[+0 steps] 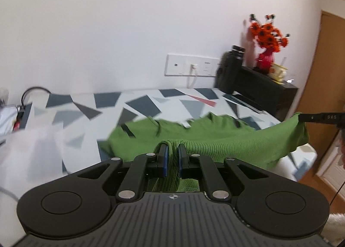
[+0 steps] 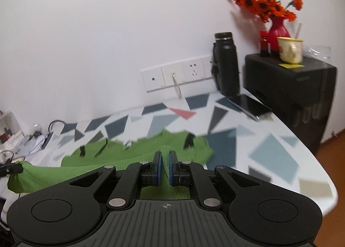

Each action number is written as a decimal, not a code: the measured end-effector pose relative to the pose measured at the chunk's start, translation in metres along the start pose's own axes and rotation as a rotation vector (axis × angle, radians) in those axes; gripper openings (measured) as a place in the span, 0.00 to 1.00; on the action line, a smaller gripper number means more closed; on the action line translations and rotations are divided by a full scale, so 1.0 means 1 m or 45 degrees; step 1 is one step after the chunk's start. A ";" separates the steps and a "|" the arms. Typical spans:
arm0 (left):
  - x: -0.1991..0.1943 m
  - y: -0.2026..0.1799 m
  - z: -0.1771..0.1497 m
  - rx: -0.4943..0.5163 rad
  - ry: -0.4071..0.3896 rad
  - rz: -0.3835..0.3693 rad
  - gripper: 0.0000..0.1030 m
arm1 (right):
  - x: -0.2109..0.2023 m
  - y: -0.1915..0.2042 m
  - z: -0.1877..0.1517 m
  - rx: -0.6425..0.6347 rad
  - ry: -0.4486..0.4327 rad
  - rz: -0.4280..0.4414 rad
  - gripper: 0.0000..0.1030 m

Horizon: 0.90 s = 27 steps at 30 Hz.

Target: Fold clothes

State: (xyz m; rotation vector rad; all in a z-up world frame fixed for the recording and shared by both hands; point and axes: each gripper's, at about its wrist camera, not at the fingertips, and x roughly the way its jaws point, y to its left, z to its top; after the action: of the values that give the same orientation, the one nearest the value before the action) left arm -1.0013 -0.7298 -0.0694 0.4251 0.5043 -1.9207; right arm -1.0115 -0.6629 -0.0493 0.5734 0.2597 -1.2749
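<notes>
Left gripper [image 1: 171,156] & right gripper [image 2: 165,164] each pinch garment [image 1: 215,139] edge, cloth strung btwn them, rest lying ahead on table [image 2: 269,150]. Beyond right gripper: bottle [image 2: 226,63] at wall, phone [image 2: 250,105] just before it, cabinet [image 2: 291,87] to right w/ vase [image 2: 278,31], mug [image 2: 290,49] on top (sockets [image 2: 179,76] behind table).
</notes>
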 end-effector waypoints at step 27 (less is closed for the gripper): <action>0.110 0.026 0.009 0.430 0.242 0.055 0.81 | 0.171 -0.039 0.036 -0.193 0.281 0.029 0.57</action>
State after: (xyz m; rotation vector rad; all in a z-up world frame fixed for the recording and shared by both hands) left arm -1.0193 -0.8285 -0.1215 0.8363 0.2877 -1.9371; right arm -1.0043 -0.8304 -0.1134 0.5854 0.5272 -1.1592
